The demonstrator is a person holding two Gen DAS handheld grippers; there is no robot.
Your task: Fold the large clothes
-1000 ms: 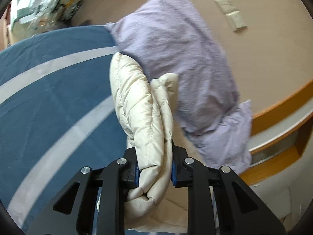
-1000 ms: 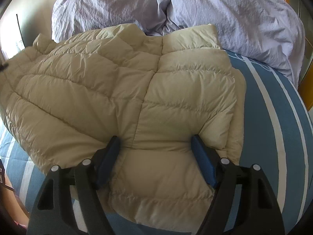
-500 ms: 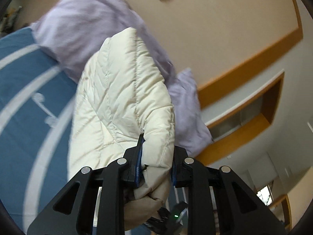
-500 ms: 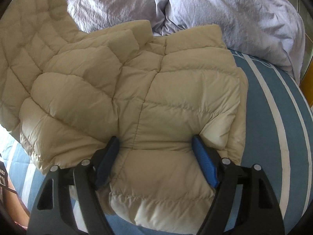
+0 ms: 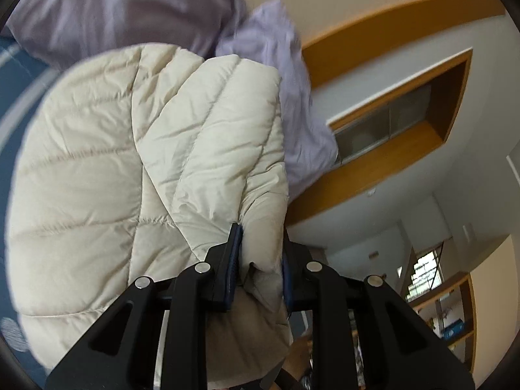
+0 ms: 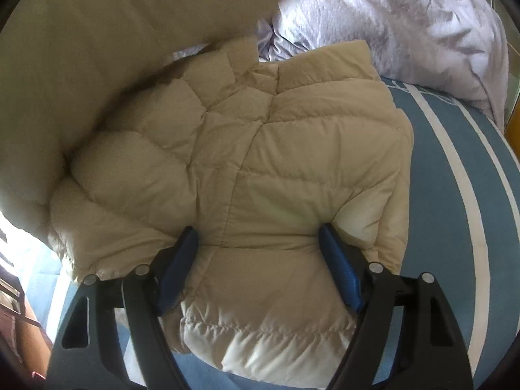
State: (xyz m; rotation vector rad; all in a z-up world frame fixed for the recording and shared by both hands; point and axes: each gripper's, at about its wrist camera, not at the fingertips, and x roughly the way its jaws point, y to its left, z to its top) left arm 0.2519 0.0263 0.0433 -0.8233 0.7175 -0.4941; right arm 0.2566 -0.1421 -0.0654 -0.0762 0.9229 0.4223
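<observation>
Two views, starting at your left wrist. Your left gripper (image 5: 258,261) has its blue pads pinched on a thick fold of the cream puffer jacket (image 5: 136,169). The quilted fabric bulges up out of the jaws and billows ahead and to the left of the fingers, filling most of that side. Beyond the jacket, ahead of the fingers, lie lilac pillows (image 5: 276,48), and at the far left edge a strip of blue bedspread (image 5: 19,74) with a pale stripe shows. To the right of the fingers you see a wall with a wooden-trimmed recess (image 5: 399,123) and, further down, open shelving; that side is blurred.

Now your right wrist. Your right gripper (image 6: 260,266) has its jaws spread wide, one blue pad on each side of the jacket's (image 6: 276,178) lower part; both pads touch the fabric, which narrows between them, so it looks like a wide grip. The jacket lies on the blue striped bedspread (image 6: 455,201) ahead of the fingers. A raised flap (image 6: 97,48) of it hangs up and to the left, dim and out of focus. Lilac pillows (image 6: 390,16) sit beyond the jacket's far edge.
</observation>
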